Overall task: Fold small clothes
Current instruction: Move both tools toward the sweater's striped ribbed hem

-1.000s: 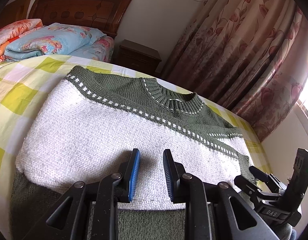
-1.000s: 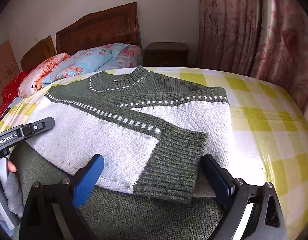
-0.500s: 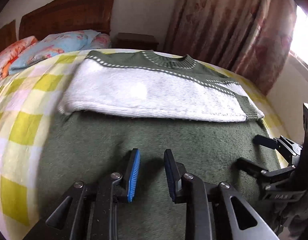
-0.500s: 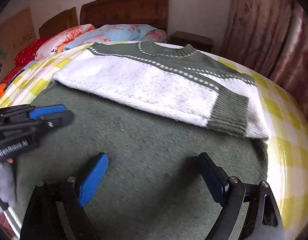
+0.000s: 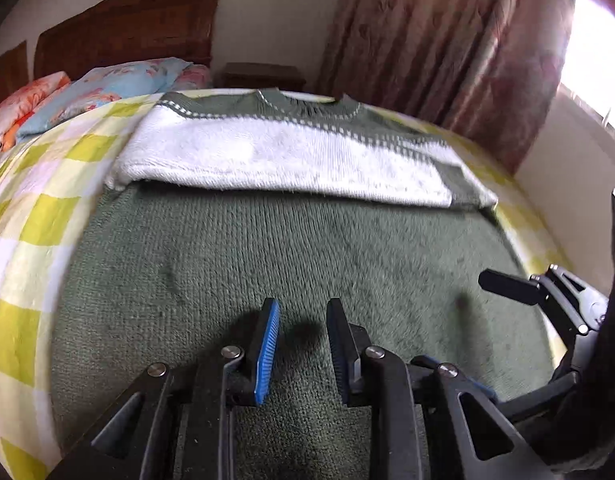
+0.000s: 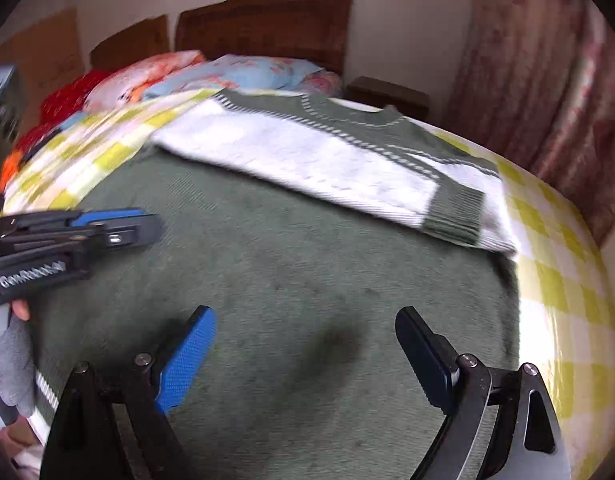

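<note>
A green and white knitted sweater lies flat on the bed, collar at the far end, both sleeves folded across the white chest; it also shows in the right wrist view. Its plain green lower body spreads toward me. My left gripper hovers just above the green lower part, its jaws a narrow gap apart and empty. My right gripper is wide open and empty above the same green part. The right gripper shows at the right in the left wrist view, and the left gripper at the left in the right wrist view.
The bed has a yellow and white checked sheet. Folded floral quilts lie by the wooden headboard. A dark nightstand and floral curtains stand beyond the bed. The bed's right edge falls away.
Both grippers have pulled back from the folded sleeves toward the sweater's hem and dropped lower over the green part. Both stay empty, with jaw gaps unchanged.
</note>
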### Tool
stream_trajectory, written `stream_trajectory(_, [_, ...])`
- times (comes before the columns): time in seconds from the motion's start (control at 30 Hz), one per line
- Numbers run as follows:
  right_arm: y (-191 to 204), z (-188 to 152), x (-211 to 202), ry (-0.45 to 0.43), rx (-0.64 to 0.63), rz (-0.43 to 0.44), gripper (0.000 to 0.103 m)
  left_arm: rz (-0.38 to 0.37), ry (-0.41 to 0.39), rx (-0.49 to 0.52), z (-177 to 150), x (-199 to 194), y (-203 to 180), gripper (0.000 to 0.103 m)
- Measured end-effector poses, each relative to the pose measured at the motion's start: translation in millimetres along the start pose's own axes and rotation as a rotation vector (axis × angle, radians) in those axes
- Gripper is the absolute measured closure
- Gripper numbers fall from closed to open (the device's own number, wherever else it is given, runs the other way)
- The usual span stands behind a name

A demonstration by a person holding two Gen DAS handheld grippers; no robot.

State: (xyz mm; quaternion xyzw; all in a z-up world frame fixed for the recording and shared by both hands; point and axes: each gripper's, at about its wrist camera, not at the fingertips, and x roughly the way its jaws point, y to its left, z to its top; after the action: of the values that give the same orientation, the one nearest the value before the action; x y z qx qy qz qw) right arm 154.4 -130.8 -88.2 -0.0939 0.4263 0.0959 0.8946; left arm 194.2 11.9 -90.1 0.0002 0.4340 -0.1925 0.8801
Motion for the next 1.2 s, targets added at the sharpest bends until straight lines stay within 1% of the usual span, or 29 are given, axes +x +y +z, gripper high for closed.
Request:
stream_trajectory(0.03, [9.0,-2.2,7.4,0.025,-0.043,0.001,0.000,-0.007,-0.002,-0.001,-0.9,-2.3,1.4,0.078])
stream_trajectory(0.07, [7.3,-5.6,7.2,-0.001,-0.037,0.014,0.000,-0.039,0.002,-0.028,-1.4,-4.5,7.9,0.078])
stream_trajectory(0.1, [-2.5,-7.5,8.9,0.016,0.002,0.038,0.000,-0.063,0.001,-0.056,-2.0,-7.0,17.6,0.078])
stream_trajectory(0.13, [-15.4,-10.1,8.7,0.025,0.047,0.060,0.000,-0.067,-0.003,-0.083,-3.1,-10.4,28.4,0.078])
stream_trajectory(0.2, [-36.0,-17.2,6.0,0.036,0.078,0.017,0.000,-0.081,-0.010,-0.128,-7.2,-16.9,49.4,0.078])
stream_trajectory(0.3, [-63.4,-31.5,-1.5,0.034,0.142,-0.001,0.000,-0.115,-0.020,-0.197,-18.7,-27.8,76.2,0.079])
stream_trajectory(0.37, [-69.0,-35.8,-5.1,0.043,0.164,-0.036,0.000,-0.107,-0.021,-0.221,-21.0,-33.1,79.0,0.080])
stream_trajectory(0.43, [-65.5,-35.1,-8.1,0.043,0.177,-0.064,0.000,-0.051,-0.015,-0.190,-21.8,-39.1,65.4,0.080])
stream_trajectory(0.47, [-60.6,-35.1,-12.1,0.032,0.177,-0.057,0.000,-0.033,-0.009,-0.165,-21.6,-42.3,54.6,0.080])
stream_trajectory(0.53, [-38.6,-31.9,-21.9,-0.007,0.137,0.013,0.000,-0.082,-0.021,-0.098,-22.9,-47.9,28.8,0.080])
stream_trajectory(0.57, [-24.1,-29.4,-25.1,-0.023,0.097,0.039,0.000,-0.090,-0.018,-0.057,-23.6,-46.0,16.8,0.080])
stream_trajectory(0.6, [-10.1,-27.7,-27.0,-0.025,0.050,0.053,0.000,-0.078,-0.006,-0.013,-26.9,-45.6,5.0,0.080])
stream_trajectory(0.67, [12.4,-29.1,-23.2,0.001,-0.038,0.053,0.000,-0.025,0.044,0.057,-38.9,-35.8,-5.9,0.080])
stream_trajectory(0.7, [17.3,-34.0,-19.8,0.022,-0.064,0.045,0.000,-0.015,0.043,0.075,-46.1,-32.8,-4.3,0.080])
stream_trajectory(0.73, [15.9,-39.1,-14.1,0.044,-0.065,0.044,0.000,-0.030,0.000,0.089,-52.5,-38.1,0.4,0.080])
stream_trajectory(0.77, [4.7,-45.7,-15.2,0.030,-0.013,0.092,0.000,-0.055,-0.010,0.081,-56.7,-41.3,8.5,0.080])
stream_trajectory(0.8, [-4.3,-49.7,-17.8,0.020,0.008,0.097,0.000,-0.075,-0.012,0.058,-59.5,-45.8,18.5,0.080])
stream_trajectory(0.83, [-11.5,-53.6,-19.8,0.030,0.010,0.068,0.000,-0.087,-0.013,0.031,-61.8,-50.1,29.3,0.080])
stream_trajectory(0.9, [-29.8,-63.0,-25.6,0.038,0.045,0.055,0.000,-0.092,-0.017,-0.020,-67.0,-57.7,49.2,0.080])
stream_trajectory(0.97, [-45.3,-74.0,-32.1,0.033,0.077,0.035,0.000,-0.092,-0.018,-0.059,-72.6,-65.2,61.0,0.080])
stream_trajectory(1.0, [-50.5,-75.7,-32.8,0.030,0.093,0.030,0.000,-0.092,-0.013,-0.073,-74.0,-66.1,61.1,0.080])
stream_trajectory(1.03, [-52.0,-77.8,-35.1,0.031,0.103,0.019,0.000,-0.077,-0.009,-0.081,-74.4,-68.9,59.0,0.080])
stream_trajectory(1.1, [-45.3,-77.7,-41.7,0.030,0.117,-0.008,0.000,-0.043,-0.005,-0.064,-72.1,-73.7,43.6,0.080])
stream_trajectory(1.13, [-38.7,-76.3,-46.2,0.011,0.118,0.006,0.000,-0.065,-0.018,-0.032,-71.2,-78.3,32.1,0.081])
stream_trajectory(1.17, [-29.6,-73.6,-51.9,-0.014,0.113,0.044,0.000,-0.092,-0.031,0.006,-70.2,-82.5,18.9,0.081])
stream_trajectory(1.2, [-17.9,-69.2,-56.0,-0.034,0.092,0.081,0.000,-0.105,-0.038,0.046,-71.1,-86.1,7.3,0.081])
